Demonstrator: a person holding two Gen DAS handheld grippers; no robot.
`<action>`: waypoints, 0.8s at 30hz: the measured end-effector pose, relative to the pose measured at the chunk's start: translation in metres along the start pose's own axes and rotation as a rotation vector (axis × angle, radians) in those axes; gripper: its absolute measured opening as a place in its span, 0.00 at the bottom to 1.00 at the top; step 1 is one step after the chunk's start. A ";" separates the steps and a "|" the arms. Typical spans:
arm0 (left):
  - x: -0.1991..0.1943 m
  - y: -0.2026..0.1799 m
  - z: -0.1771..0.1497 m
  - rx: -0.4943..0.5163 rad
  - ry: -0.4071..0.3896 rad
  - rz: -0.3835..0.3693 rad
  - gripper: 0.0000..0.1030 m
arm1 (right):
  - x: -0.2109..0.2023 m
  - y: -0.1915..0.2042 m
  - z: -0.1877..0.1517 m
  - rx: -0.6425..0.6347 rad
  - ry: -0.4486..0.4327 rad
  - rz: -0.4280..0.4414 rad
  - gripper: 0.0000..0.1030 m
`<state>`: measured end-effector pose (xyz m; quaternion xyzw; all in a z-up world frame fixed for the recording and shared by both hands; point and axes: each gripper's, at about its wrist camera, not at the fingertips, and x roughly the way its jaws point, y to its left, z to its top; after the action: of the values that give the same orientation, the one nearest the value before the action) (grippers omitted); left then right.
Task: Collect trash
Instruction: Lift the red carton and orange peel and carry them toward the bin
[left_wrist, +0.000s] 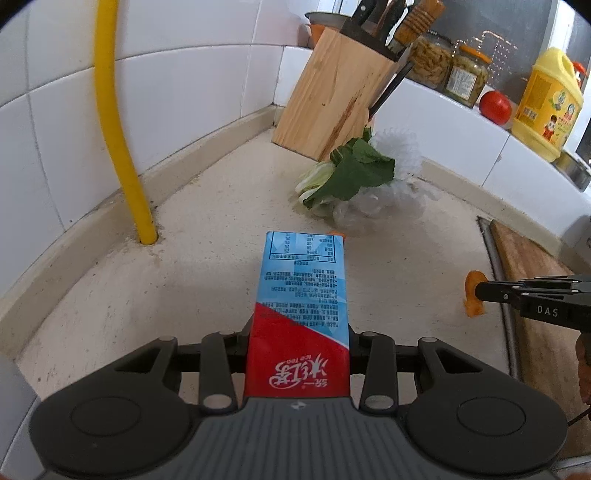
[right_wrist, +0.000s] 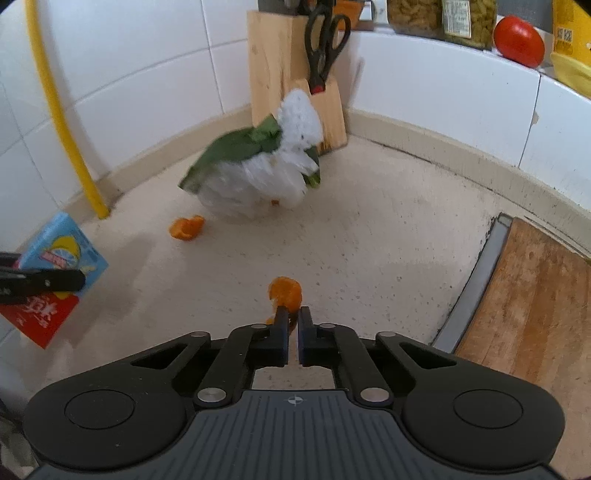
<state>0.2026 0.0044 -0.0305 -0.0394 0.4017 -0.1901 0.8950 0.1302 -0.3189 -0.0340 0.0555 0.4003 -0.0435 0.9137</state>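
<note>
My left gripper (left_wrist: 299, 332) is shut on a blue and red ice tea carton (left_wrist: 301, 295), held above the counter; the carton (right_wrist: 55, 266) also shows at the left of the right wrist view. My right gripper (right_wrist: 293, 317) is shut on an orange peel (right_wrist: 285, 293), seen too in the left wrist view (left_wrist: 474, 297). A second orange peel (right_wrist: 186, 227) lies on the counter in front of a crumpled clear plastic bag (right_wrist: 255, 184) with green leaves (left_wrist: 354, 170).
A wooden knife block (left_wrist: 332, 96) with scissors (right_wrist: 327, 44) stands in the corner. A yellow pipe (left_wrist: 118, 122) rises by the tiled wall. A wooden cutting board (right_wrist: 535, 314) lies at the right. Jars (left_wrist: 465, 74), a tomato (left_wrist: 495, 107) and a yellow bottle (left_wrist: 546, 107) sit on the ledge.
</note>
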 end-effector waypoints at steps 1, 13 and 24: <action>-0.003 0.000 -0.001 -0.003 -0.005 -0.003 0.32 | -0.003 -0.001 0.000 0.005 -0.007 0.005 0.05; -0.026 -0.001 -0.024 -0.060 -0.018 -0.007 0.32 | -0.007 0.007 -0.010 0.003 0.020 0.045 0.03; -0.060 0.017 -0.040 -0.122 -0.069 0.032 0.32 | -0.020 0.037 -0.003 -0.021 -0.012 0.125 0.03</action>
<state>0.1427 0.0455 -0.0189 -0.0940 0.3822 -0.1496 0.9070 0.1186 -0.2813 -0.0189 0.0706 0.3909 0.0177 0.9175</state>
